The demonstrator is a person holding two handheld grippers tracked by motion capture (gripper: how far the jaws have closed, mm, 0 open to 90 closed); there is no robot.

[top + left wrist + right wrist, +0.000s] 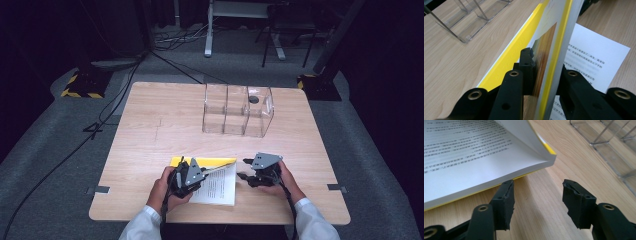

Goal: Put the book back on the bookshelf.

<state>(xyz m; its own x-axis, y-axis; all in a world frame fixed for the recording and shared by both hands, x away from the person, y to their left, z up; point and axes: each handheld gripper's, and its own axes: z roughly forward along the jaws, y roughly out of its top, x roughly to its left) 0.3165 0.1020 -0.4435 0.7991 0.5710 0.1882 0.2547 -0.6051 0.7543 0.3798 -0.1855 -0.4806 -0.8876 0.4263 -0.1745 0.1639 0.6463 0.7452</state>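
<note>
Left gripper (198, 172) pinches the glossy yellow cover (551, 50) (thin, stiff); right gripper (245, 175) gapes beside the book (220, 185).

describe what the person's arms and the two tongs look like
Both forearms wear white sleeves. The left tongs and right tongs are black, each topped by a grey three-cornered plate, with a dark cable trailing back along the arm. Close up, the jaws are matte black, with brass-coloured ringed holes and worn black pads.

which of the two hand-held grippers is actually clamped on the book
The left hand-held gripper: its jaws pinch the lifted yellow cover of the book. The right hand-held gripper stands open beside the book, holding nothing.
</note>
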